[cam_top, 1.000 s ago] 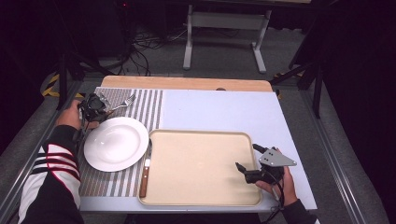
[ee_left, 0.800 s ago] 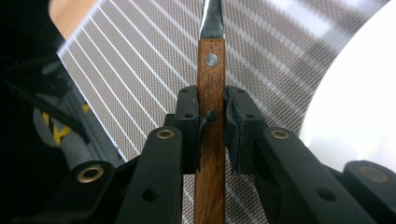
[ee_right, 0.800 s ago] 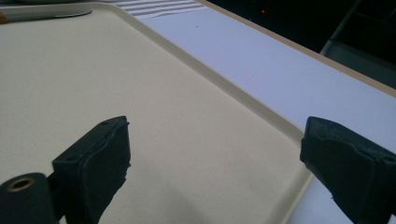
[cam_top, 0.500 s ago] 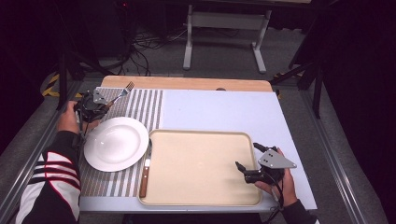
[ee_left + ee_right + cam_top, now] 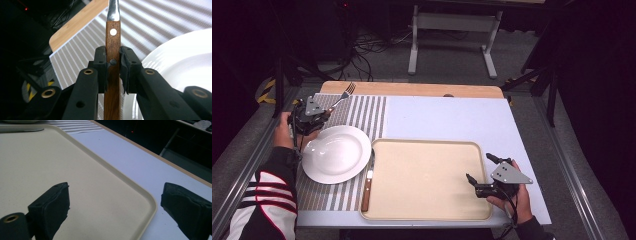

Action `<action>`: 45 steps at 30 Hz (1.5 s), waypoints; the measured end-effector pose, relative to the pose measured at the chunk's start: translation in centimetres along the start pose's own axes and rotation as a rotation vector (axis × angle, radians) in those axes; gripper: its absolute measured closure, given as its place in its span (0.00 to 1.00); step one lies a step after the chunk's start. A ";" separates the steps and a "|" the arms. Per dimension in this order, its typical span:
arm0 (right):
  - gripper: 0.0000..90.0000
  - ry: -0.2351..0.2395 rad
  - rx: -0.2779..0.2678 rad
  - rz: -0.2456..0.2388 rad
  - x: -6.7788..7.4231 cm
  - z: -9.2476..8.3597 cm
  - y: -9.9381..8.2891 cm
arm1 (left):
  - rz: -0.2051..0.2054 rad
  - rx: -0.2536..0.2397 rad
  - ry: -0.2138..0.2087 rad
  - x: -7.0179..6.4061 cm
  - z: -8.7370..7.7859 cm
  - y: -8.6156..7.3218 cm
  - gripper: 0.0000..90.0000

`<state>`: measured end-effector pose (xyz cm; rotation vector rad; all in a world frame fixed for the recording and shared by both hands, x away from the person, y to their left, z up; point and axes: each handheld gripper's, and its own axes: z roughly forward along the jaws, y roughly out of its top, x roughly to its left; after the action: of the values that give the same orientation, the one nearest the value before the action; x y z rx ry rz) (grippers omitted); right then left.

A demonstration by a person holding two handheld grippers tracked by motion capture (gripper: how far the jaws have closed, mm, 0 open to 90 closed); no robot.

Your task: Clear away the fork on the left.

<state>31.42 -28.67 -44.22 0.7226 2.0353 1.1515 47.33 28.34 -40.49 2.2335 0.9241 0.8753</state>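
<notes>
My left gripper is shut on the wooden handle of a fork, held above the back left of the striped placemat. The fork's metal tines point toward the far edge. A white plate lies just in front of and right of that gripper. A wood-handled knife rests along the left rim of the beige tray. My right gripper stands open with nothing between its pads, straddling the tray's near right corner.
The pale blue table top spreads behind and right of the tray. A wooden strip runs along the far edge. Dark floor with cables and a white stand lies beyond the table.
The left gripper has carried the fork up and toward the far left of the placemat, away from the plate. The right gripper has stayed put.
</notes>
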 end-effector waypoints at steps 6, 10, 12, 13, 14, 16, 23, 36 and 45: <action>0.10 -0.007 -0.001 -0.006 0.2 -0.3 0.1 | -0.006 -0.059 -0.013 -1.1 -1.1 0.2 0.86; 0.10 0.002 -0.007 -0.010 0.3 -0.5 0.2 | -0.010 -0.091 -0.024 -2.0 -1.8 0.3 0.86; 0.10 -0.006 -0.005 -0.010 0.3 -0.6 0.2 | -0.012 -0.111 -0.038 -2.4 -2.0 0.3 0.86; 0.10 -0.006 -0.007 -0.008 0.3 -0.6 0.2 | -0.006 -0.122 -0.038 -2.8 -2.3 0.4 0.86; 0.10 -0.008 -0.006 -0.010 0.3 -0.6 0.2 | -0.006 -0.122 -0.038 -2.8 -2.3 0.4 0.86; 0.10 -0.008 -0.003 -0.011 0.4 -0.5 0.3 | -0.010 -0.148 -0.052 -3.4 -2.7 0.5 0.86; 0.10 -0.009 0.001 -0.021 0.7 -0.6 0.4 | -0.025 -0.203 -0.082 -4.9 -3.4 0.5 0.86; 0.10 -0.009 0.006 -0.034 1.2 -0.6 0.4 | 0.019 -0.268 -0.152 -8.4 -4.4 1.5 0.86; 0.10 -0.007 -0.009 -0.031 1.3 -1.0 0.3 | 0.043 -0.287 -0.199 -10.4 -5.0 2.0 0.86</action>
<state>29.89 -28.06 -43.92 0.6876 2.0273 1.1377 38.70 20.46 -39.61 2.0529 0.6185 0.7368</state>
